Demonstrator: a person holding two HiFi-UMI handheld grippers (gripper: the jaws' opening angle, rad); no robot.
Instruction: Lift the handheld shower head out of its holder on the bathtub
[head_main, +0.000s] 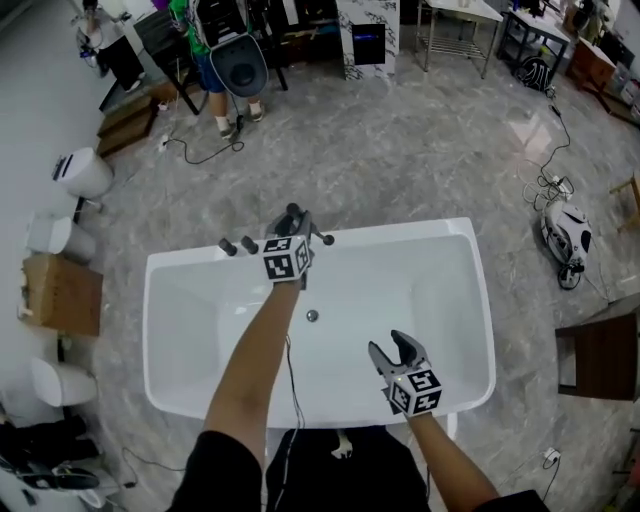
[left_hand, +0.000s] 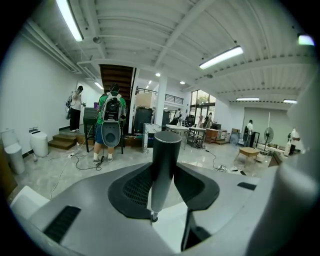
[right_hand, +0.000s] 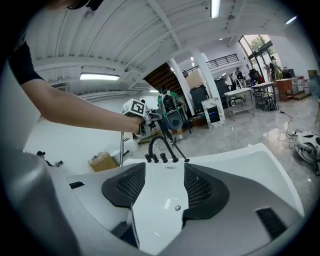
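Left gripper view: shower head (left_hand: 166, 150) stands upright between the jaws, a dark round handle with its tip below the pads. Left gripper (head_main: 292, 232) is part closed, pads pressing on the handle from both sides, so it looks firmly held.

Right gripper view: the head is up above the faucet (right_hand: 159, 144) at the far rim, with the hose (right_hand: 121, 147) hanging straight down from it to the rim at the left. I cannot pick out the holder itself. My judgement is that the head is clear of it and the lift is nearly done.

To do it well:
- Raise straight up and don't swing toward the spout.
- Watch the hose. If it goes taut, stop, because a tug could twist the handle in the pads.
- Keep the clamp as it is.

Head view: tub (head_main: 400, 232) is white, with its drain (head_main: 312, 316) in the middle. Right gripper (head_main: 392, 352) hangs over the near right part, jaws wide apart and empty. It is best kept there, away from the hose.
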